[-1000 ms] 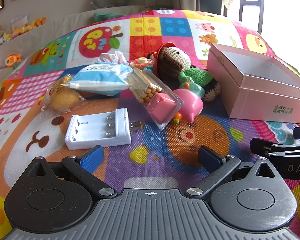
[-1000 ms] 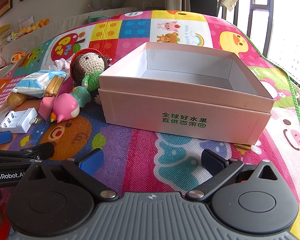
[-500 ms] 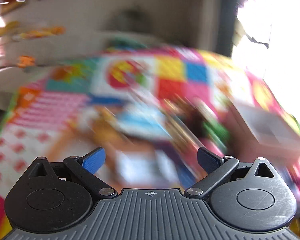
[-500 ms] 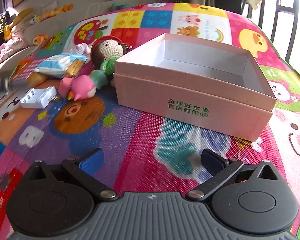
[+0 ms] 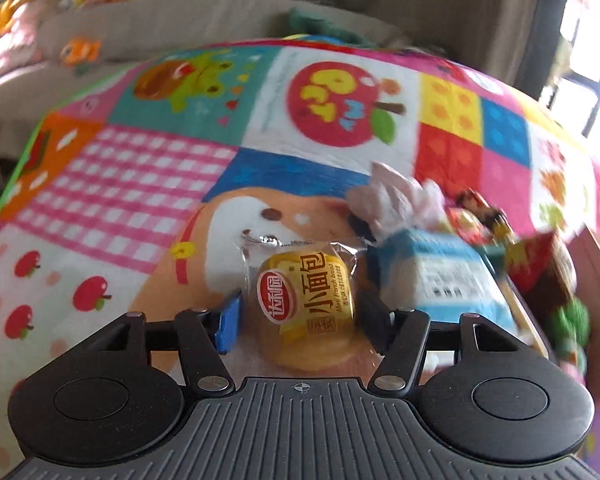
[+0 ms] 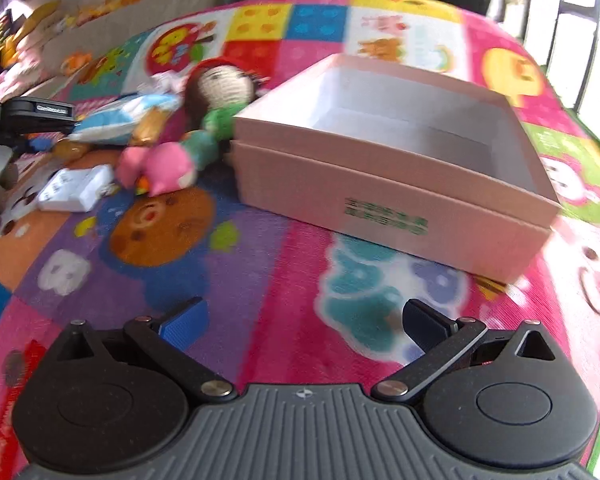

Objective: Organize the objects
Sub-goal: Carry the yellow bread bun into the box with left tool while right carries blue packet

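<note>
In the left wrist view my left gripper (image 5: pixel 302 318) straddles a wrapped mini French bread (image 5: pixel 308 304) lying on the colourful play mat (image 5: pixel 140 184). Its fingers stand on either side of the packet, partly closed, with small gaps still showing. A blue-and-white packet (image 5: pixel 444 280) lies just right of the bread. In the right wrist view my right gripper (image 6: pixel 304 322) is open and empty above the mat, in front of an open pink box (image 6: pixel 396 184) that is empty. A crochet doll (image 6: pixel 220 88), a pink toy (image 6: pixel 168 164) and a white battery charger (image 6: pixel 76 188) lie left of the box.
A crumpled tissue (image 5: pixel 396 196) and small toys (image 5: pixel 480 216) lie behind the packet. The left gripper's body shows at the left edge of the right wrist view (image 6: pixel 32 114). A sofa with plush toys (image 5: pixel 76 50) stands beyond the mat.
My left gripper swung left and forward from the battery charger to the bread packet, and its fingers have narrowed around it. My right gripper pulled back and rose slightly, staying open.
</note>
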